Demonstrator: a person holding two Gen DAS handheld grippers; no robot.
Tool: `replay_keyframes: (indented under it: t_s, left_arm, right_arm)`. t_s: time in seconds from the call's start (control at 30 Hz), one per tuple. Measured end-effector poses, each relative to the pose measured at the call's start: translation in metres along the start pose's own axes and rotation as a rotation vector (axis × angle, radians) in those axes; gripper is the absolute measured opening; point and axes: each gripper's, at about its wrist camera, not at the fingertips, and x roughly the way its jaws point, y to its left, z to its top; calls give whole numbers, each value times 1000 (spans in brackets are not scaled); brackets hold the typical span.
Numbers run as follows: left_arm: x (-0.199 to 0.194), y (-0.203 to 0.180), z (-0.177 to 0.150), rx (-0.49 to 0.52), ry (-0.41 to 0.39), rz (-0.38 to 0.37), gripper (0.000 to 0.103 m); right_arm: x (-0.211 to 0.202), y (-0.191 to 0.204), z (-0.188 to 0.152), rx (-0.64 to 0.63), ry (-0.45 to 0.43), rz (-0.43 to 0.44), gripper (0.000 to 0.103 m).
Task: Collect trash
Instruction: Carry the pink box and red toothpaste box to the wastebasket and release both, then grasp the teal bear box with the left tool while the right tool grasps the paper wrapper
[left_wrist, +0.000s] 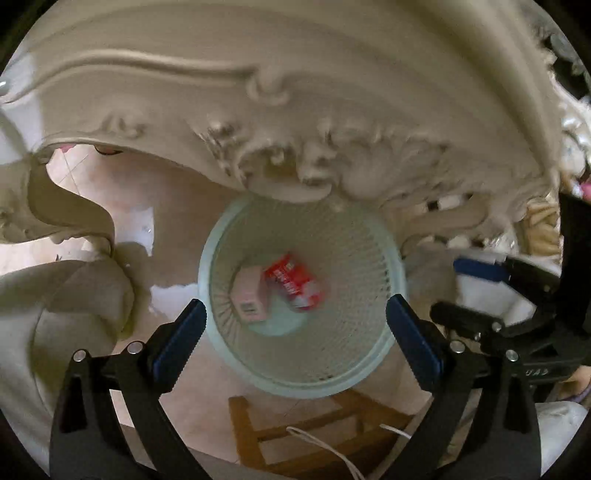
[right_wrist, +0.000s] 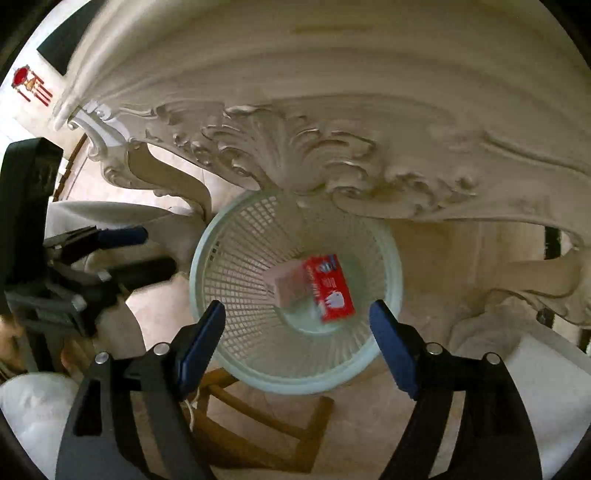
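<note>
A pale green mesh waste basket (left_wrist: 362, 354) (right_wrist: 236, 354) stands on the floor under a carved cream table. Inside it lie a pink carton (left_wrist: 248, 291) (right_wrist: 288, 284) and a red-and-white packet (left_wrist: 295, 282) (right_wrist: 332, 291), side by side near the bottom. My left gripper (left_wrist: 295, 317) hangs above the basket, open, with nothing between its blue pads. My right gripper (right_wrist: 297, 317) also hovers over the basket, open and empty. The right gripper (left_wrist: 480, 291) shows at the right edge of the left wrist view; the left gripper (right_wrist: 136, 251) shows at the left of the right wrist view.
The ornate carved table apron (left_wrist: 280, 158) (right_wrist: 332, 162) overhangs the basket's far rim, with a curved leg (left_wrist: 74, 206) (right_wrist: 173, 184) at the left. A wooden stool frame (left_wrist: 295, 432) (right_wrist: 258, 424) stands just below the basket, a white cord (left_wrist: 332, 450) across it. White cloth (right_wrist: 546, 384) lies at the right.
</note>
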Motion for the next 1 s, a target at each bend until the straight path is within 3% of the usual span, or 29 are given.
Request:
replay_keyframes:
  t_s: [0.13, 0.27, 0.37, 0.43, 0.53, 0.7, 0.87, 1.0]
  left_arm:
    - [-51, -5, -4, 9, -120, 7, 95]
    - [-126, -30, 17, 75, -326, 53, 95]
    - [-166, -54, 53, 79, -503, 87, 95]
    - [-172, -68, 77, 81, -573, 84, 95]
    - [-148, -92, 126, 106, -560, 150, 95]
    - [-109, -108, 168, 128, -489, 187, 95]
    - [-84, -100, 173, 121, -432, 208, 95]
    - [-82, -94, 170, 122, -444, 199, 95]
  right_arm:
    - [-60, 16, -14, -82, -116, 46, 76]
    - [-142, 16, 5, -88, -437, -1, 76]
    - [-160, 8, 35, -60, -602, -114, 76]
    - [-149, 5, 56, -70, -608, -160, 76]
    - [-122, 2, 86, -89, -563, -146, 76]
    - [-105, -8, 99, -107, -547, -146, 76]
    - [-100, -3, 107, -120, -535, -148, 76]
    - [-101, -1, 104, -123, -530, -134, 76]
